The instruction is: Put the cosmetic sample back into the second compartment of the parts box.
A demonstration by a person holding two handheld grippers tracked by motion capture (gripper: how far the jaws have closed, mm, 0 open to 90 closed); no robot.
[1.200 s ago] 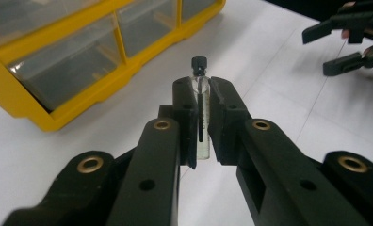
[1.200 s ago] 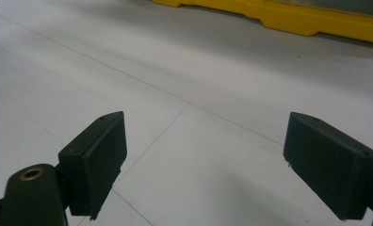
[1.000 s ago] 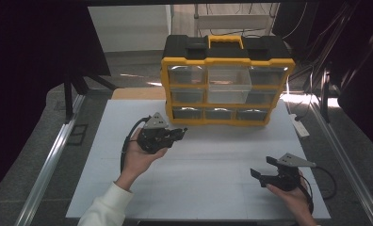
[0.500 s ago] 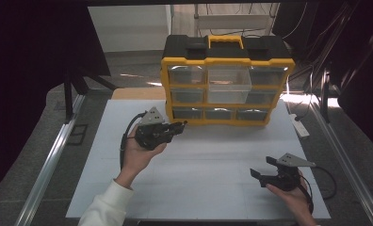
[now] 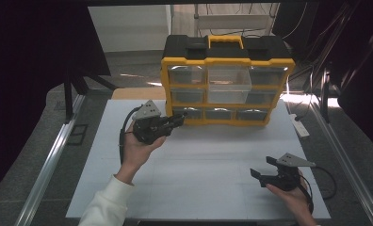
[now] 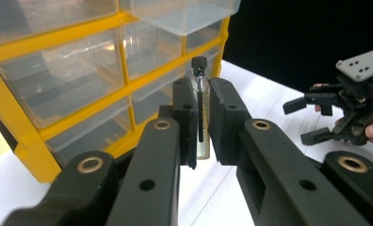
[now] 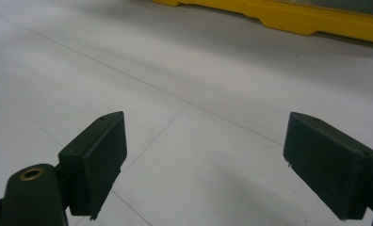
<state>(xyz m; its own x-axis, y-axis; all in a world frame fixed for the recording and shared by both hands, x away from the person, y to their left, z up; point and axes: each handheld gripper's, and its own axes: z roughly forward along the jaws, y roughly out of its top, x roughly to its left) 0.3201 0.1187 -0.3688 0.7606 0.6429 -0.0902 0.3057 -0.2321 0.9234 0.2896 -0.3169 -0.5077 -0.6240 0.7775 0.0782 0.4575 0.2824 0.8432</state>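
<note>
Near the desk's (image 5: 213,160) far edge, left of middle, the left gripper (image 6: 202,113) clamps a small clear vial (image 6: 201,122) with a black cap, upright between its pads and just in front of the yellow drawer cabinet's (image 5: 227,80) bottom-left drawers. Best to keep the vial upright and the squeeze steady while approaching a drawer, I judge. Right gripper (image 7: 203,165) rests wide and empty near the desk's near right corner.

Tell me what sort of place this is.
Most likely a lab or workshop recording bench. A white table is hemmed by dark curtains, a yellow drawer organizer stands on it, and a person works with handheld grippers, the left gripper clamped on a small glass vial.
</note>
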